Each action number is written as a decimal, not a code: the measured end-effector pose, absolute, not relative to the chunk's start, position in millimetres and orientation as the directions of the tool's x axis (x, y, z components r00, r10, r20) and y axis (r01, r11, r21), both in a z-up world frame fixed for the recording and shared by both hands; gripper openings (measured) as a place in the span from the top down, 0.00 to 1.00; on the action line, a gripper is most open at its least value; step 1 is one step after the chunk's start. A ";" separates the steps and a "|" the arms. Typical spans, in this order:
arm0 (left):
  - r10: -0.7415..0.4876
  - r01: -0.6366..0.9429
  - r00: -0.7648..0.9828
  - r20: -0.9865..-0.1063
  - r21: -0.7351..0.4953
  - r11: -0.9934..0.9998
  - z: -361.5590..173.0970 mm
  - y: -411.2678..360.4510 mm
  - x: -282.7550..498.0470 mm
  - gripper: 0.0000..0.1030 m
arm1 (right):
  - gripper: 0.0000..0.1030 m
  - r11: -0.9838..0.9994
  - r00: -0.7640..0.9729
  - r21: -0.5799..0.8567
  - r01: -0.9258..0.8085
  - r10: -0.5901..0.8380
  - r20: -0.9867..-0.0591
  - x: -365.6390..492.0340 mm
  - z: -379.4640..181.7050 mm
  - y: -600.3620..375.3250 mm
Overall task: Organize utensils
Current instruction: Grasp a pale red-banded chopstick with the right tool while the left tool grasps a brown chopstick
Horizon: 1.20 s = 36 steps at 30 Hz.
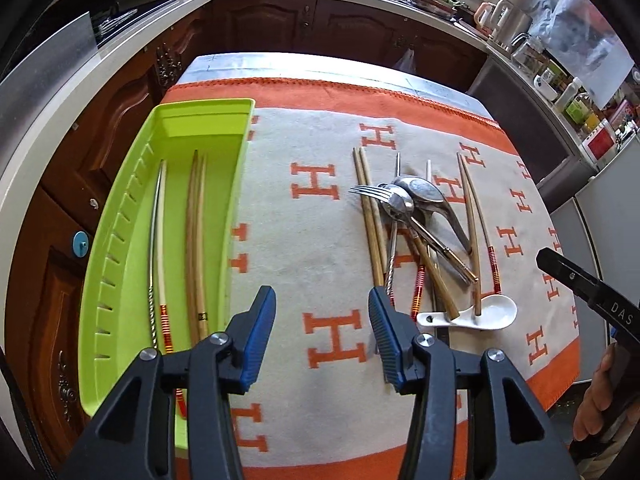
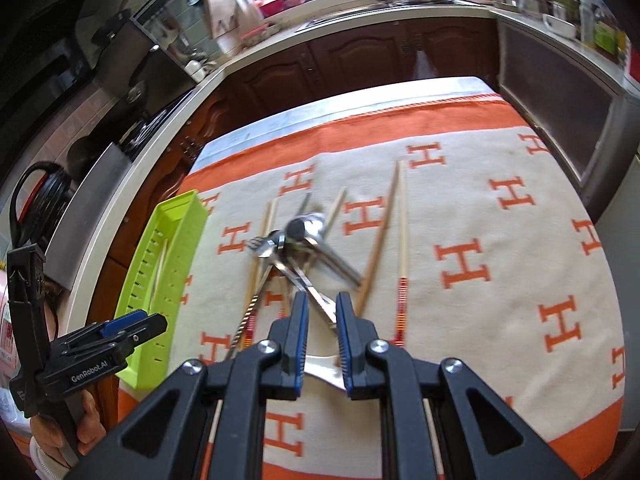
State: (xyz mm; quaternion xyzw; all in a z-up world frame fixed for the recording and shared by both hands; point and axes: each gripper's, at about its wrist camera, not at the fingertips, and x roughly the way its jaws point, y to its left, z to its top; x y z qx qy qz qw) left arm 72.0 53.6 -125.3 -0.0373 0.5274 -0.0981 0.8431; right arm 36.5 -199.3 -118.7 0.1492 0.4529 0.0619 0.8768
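Surface [image 1: 320,64]: we see it draped in an orange-and-cream blanket [image 1: 320,240] printed with H letters.
Tray [image 1: 120,240]: lime green, at the blanket's left edge, holding chopsticks [image 1: 196,240].
Utensil pile [image 1: 412,216]: fork, metal spoons and chopsticks crossed mid-blanket, a white ceramic spoon [image 1: 472,314] nearest us.
Left hand-held gripper [image 1: 322,312]: we find its jaws moderately apart, nothing between them, over bare blanket.
Right hand-held gripper [image 2: 322,312]: jaws narrow, above the pile's handles; blur keeps us unsure of contact.
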 end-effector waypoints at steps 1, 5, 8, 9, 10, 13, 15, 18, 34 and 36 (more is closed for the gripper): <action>-0.203 0.129 0.427 -0.881 -0.163 0.978 -126.8 49.2 74.6 0.55 | 0.87 0.947 0.585 0.318 0.037 0.238 -0.776 35.7 -120.9 -205.1; -0.197 0.126 0.427 -0.883 -0.157 0.980 -135.1 34.6 84.9 0.54 | 0.87 0.943 0.582 0.325 0.068 0.227 -0.781 38.3 -133.0 -226.5; -0.179 0.123 0.445 -0.878 -0.138 0.983 -139.7 25.0 91.3 0.54 | 0.87 0.945 0.570 0.321 0.068 0.228 -0.789 43.9 -142.8 -233.1; -0.173 0.123 0.446 -0.878 -0.131 0.984 -141.3 21.2 93.5 0.54 | 0.87 0.947 0.565 0.314 0.067 0.224 -0.794 47.6 -146.9 -234.5; -0.172 0.126 0.443 -0.880 -0.129 0.984 -142.7 17.5 95.5 0.54 | 0.87 0.949 0.559 0.308 0.063 0.222 -0.799 49.6 -150.1 -234.8; -0.187 0.142 0.421 -0.888 -0.139 0.980 -146.1 6.5 101.0 0.54 | 0.87 0.959 0.540 0.279 0.050 0.209 -0.815 60.7 -161.1 -233.7; -0.190 0.153 0.410 -0.892 -0.138 0.979 -147.4 -0.2 104.3 0.54 | 0.87 0.967 0.529 0.255 0.033 0.199 -0.825 69.9 -168.2 -230.8; -0.198 0.164 0.389 -0.900 -0.144 0.976 -149.4 -9.4 110.0 0.54 | 0.87 0.976 0.518 0.218 0.016 0.178 -0.836 80.7 -177.1 -226.2; -0.241 0.226 0.421 -0.874 -0.156 0.962 -137.2 -53.8 135.4 0.54 | 0.82 0.996 0.581 -0.057 -0.070 -0.006 -0.814 78.6 -193.6 -200.4; -0.247 0.244 0.427 -0.870 -0.152 0.958 -135.5 -61.6 136.8 0.54 | 0.91 0.997 0.580 -0.061 -0.056 -0.018 -0.814 78.7 -193.1 -203.3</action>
